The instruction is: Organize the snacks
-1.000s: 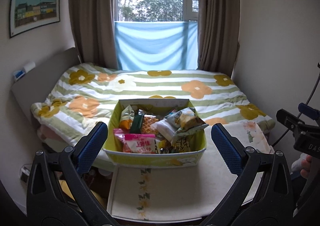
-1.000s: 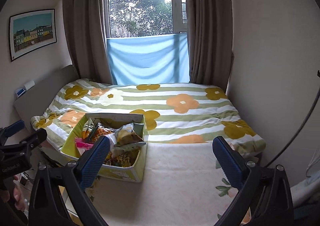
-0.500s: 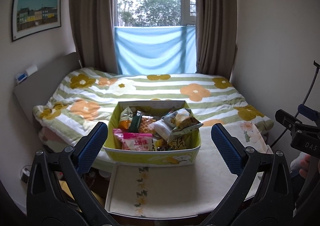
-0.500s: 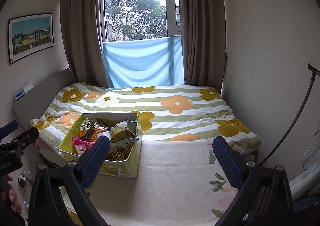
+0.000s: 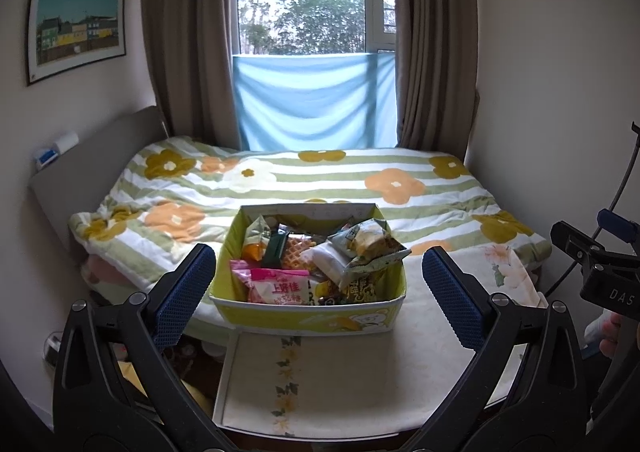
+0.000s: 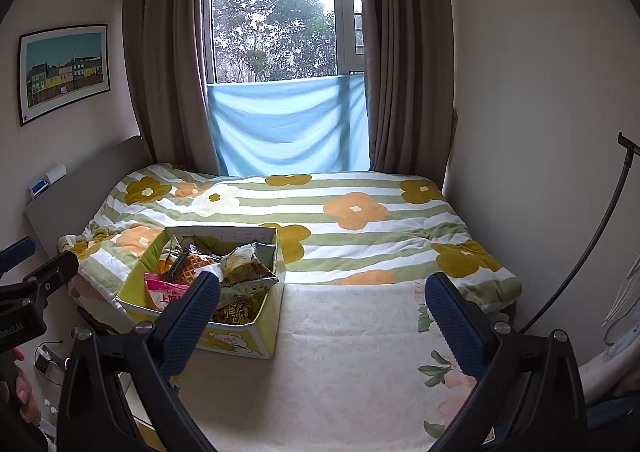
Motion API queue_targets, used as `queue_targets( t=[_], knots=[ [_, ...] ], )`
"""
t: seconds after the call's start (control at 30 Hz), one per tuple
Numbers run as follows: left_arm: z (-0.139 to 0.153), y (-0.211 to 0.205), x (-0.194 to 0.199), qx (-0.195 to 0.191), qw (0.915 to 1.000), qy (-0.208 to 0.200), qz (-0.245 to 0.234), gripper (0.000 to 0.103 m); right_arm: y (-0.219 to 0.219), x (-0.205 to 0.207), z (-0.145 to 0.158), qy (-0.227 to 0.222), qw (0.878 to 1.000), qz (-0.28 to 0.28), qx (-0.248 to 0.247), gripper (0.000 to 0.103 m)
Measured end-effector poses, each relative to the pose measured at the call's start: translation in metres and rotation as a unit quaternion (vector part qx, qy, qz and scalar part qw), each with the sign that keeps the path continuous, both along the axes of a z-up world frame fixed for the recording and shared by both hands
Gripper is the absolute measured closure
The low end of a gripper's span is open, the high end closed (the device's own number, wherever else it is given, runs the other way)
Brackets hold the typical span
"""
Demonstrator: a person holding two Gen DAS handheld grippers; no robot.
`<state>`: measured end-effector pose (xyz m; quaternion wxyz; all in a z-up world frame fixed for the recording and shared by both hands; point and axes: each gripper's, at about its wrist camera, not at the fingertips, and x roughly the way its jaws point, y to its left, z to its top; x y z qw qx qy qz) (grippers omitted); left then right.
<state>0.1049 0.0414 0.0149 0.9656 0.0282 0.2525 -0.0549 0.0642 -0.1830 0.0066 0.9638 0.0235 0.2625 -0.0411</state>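
Note:
A yellow-green box [image 5: 308,318] full of snack packets stands at the far edge of a cloth-covered table [image 5: 320,380]. A pink packet [image 5: 280,288] lies at its front and a green-and-white bag [image 5: 366,244] sticks up on the right. My left gripper [image 5: 316,300] is open and empty, hanging in front of the box. In the right wrist view the box [image 6: 240,340] sits to the left on the table [image 6: 340,372]. My right gripper [image 6: 320,320] is open and empty over the table, right of the box.
A bed with a flowered striped quilt [image 5: 320,179] lies behind the table, below a curtained window [image 5: 312,3]. A wall stands at the right [image 5: 560,91]. The other gripper shows at the right edge [image 5: 600,264] and, in the right wrist view, at the left edge [image 6: 28,292].
Both grippers have risen and pulled back a little, so the box and table appear lower and farther. Both stay open and empty.

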Motion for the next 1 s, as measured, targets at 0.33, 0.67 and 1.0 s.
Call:
queue_targets(
  t=[0.33,0.67,1.0],
  knots=[
    [0.0005,-0.0037,0.0019,0.001,1.0,-0.003,-0.001,0.0,-0.0023,0.0016,-0.0006,0.0,1.0,-0.001,0.0,0.001],
    [-0.0001,-0.0056,0.0028,0.001,1.0,-0.005,-0.002,0.0,-0.0065,0.0028,-0.0015,-0.001,1.0,-0.007,0.0,0.001],
    [0.0004,-0.0027,0.0017,-0.003,1.0,-0.008,0.0,0.0,-0.0078,0.0037,-0.0017,-0.001,1.0,-0.008,-0.002,0.001]
  ],
)
